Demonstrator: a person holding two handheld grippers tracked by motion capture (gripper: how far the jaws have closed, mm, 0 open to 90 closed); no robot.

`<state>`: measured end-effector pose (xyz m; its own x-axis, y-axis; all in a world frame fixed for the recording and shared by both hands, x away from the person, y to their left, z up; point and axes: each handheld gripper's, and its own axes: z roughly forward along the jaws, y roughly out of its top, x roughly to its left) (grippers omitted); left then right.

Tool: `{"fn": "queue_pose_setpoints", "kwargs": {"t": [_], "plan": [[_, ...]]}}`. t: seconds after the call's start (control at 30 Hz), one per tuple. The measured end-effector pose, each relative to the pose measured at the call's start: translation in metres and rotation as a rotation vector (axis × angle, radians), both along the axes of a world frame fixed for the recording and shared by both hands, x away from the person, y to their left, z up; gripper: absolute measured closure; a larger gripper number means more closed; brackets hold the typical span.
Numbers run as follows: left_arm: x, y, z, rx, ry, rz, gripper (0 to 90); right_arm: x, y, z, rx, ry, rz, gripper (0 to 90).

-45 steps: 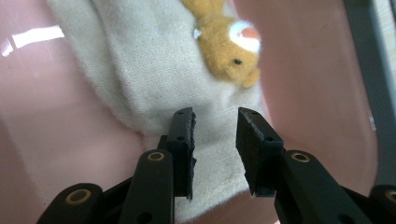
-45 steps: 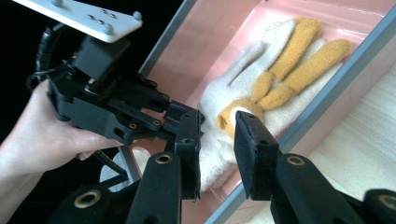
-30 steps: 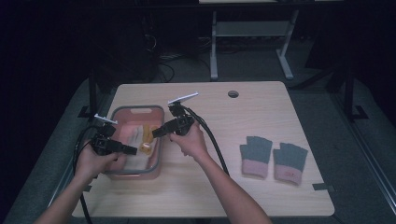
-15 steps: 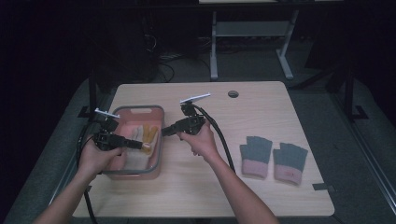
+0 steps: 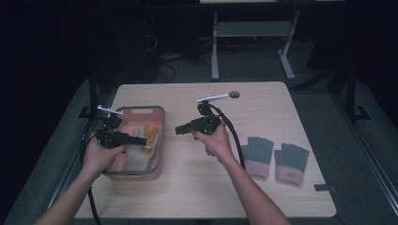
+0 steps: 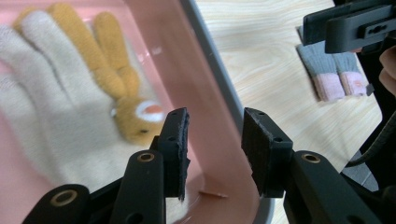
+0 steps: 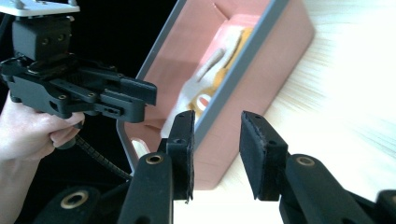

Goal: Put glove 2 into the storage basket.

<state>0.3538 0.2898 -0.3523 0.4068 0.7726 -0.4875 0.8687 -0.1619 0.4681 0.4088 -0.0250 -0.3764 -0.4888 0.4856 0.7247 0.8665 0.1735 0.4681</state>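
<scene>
Looking down from the high view, I have the left gripper (image 5: 123, 138) at the middle left of the frame, over the pink bin (image 5: 157, 140), and the right gripper (image 5: 185, 129) near the centre, just right of the bin and pointing toward it. In the left gripper view its jaws stand parted with nothing between the pads; the bin's right wall runs up through the gap behind them, not touched. They have just been opening a little. The right gripper's jaws also stand apart with nothing between them, seen in its own view, where the bin's grey rim (image 7: 233, 74) crosses diagonally beyond the pads.

Inside the bin lie a cream glove (image 6: 56, 107) and a yellow glove (image 6: 105, 70), the yellow one partly under the cream one, at the upper left of the left gripper view. A small white and orange patch sits at the yellow glove's cuff.

On the table (image 5: 281, 108), at the lower right of the high view, a pair of grey gloves (image 5: 277, 157) with pink cuffs lies flat, side by side, well apart from the bin.
</scene>
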Motion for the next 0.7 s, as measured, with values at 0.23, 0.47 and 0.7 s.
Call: {"fn": "queue_pose_setpoints", "kwargs": {"t": [0.23,0.47,0.7], "plan": [[0.002,-0.016,0.003,-0.019,-0.002,-0.029,61.1,-0.004,-0.019,-0.001,0.002,-0.001,-0.025,64.5],[0.005,-0.03,0.006,-0.018,-0.01,-0.052,59.6,-0.008,-0.042,-0.003,0.012,0.01,-0.058,63.1],[0.006,-0.046,0.007,-0.025,-0.019,-0.072,57.6,-0.012,-0.06,-0.003,0.028,0.014,-0.087,62.1]]}}
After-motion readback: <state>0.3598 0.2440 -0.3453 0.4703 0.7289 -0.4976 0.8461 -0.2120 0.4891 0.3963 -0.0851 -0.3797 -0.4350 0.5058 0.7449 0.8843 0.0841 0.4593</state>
